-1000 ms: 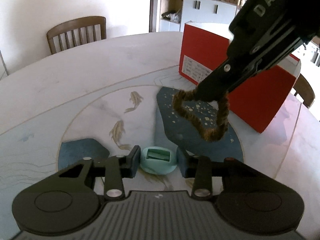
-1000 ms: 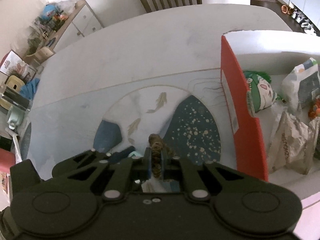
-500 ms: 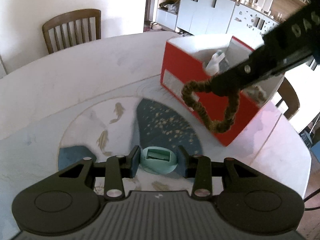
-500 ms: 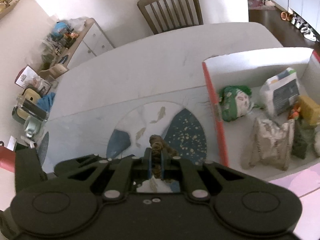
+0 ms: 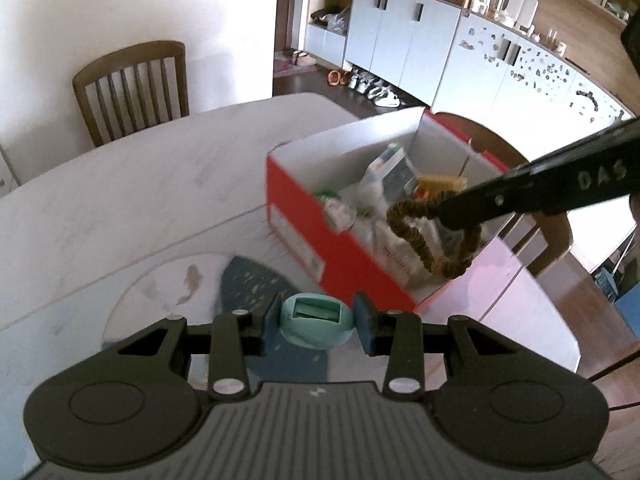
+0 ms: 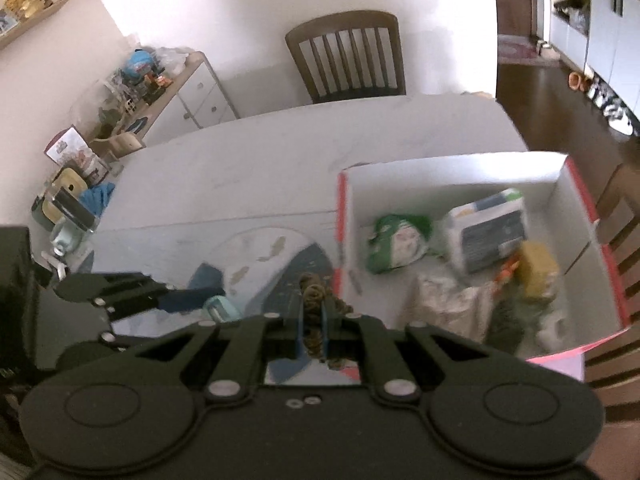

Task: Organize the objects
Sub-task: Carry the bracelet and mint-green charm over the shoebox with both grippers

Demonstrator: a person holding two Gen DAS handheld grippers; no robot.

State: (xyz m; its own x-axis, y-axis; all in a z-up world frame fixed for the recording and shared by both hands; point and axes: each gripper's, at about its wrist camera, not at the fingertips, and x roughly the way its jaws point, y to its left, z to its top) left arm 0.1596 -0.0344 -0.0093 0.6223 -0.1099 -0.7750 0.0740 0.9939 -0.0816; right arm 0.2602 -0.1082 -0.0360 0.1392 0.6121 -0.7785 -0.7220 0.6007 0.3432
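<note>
Right gripper (image 6: 311, 322) pinches a brown scrunchie (image 5: 432, 236), blue pads tight on the fabric. Scrunchie is a twisted, ruched brown loop with a slightly fuzzy texture; it hangs stretched into a rough triangle below the fingertips. Seen in the left wrist view, it dangles in the air over the near right end of the red box (image 5: 340, 248), at about 2 o'clock from the left gripper (image 5: 316, 318). In the right wrist view only a bunched knot of it shows between the pads, in line with the box's left wall.

Left gripper clamps a teal round-edged object (image 5: 316, 322) between its two pads, both touching its sides. The thing is pale mint green, dome-like, with a rectangular recess on top. It is lifted clear of the table (image 5: 140, 200).

Red box is open-topped, white inside, sitting on the table at 1 o'clock from the left gripper. Inside: a green-and-white packet (image 6: 396, 242), a white pouch with grey label (image 6: 486, 230), a crinkled clear bag (image 6: 448, 306), a yellow block (image 6: 538, 270); other bits are blurred.

Table has a pale marbled top with a painted fish-and-blue pattern under the grippers. Wooden chair (image 5: 132, 88) at 11 o'clock, behind the table's far edge. White cabinets (image 5: 400, 32) along the far wall at 1 o'clock.
</note>
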